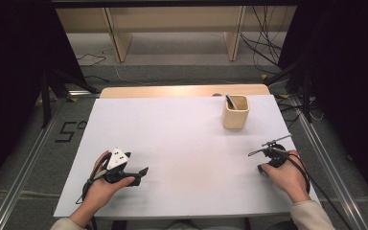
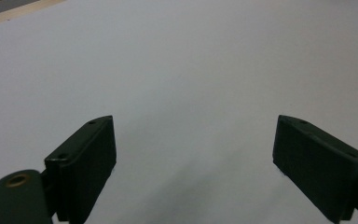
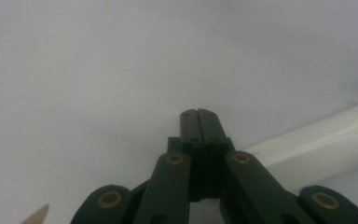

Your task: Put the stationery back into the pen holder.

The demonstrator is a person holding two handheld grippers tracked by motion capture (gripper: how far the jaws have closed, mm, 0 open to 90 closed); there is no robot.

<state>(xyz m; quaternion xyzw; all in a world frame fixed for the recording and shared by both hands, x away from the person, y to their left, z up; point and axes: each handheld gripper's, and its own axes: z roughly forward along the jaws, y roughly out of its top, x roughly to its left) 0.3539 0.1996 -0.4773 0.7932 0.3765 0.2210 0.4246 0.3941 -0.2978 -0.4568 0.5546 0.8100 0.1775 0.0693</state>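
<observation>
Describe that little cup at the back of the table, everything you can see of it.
The cup is a small, pale cream holder with squarish, rounded sides, looking like plastic or ceramic. It stands upright, open at the top, on the white table, toward the far right. A dark, slim stick, perhaps a pen, leans inside against its left rim. Neither hand is near it; nothing else touches it.

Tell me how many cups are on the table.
1: a tan cup stands toward the table's far right, with a dark item leaning inside it.
</observation>
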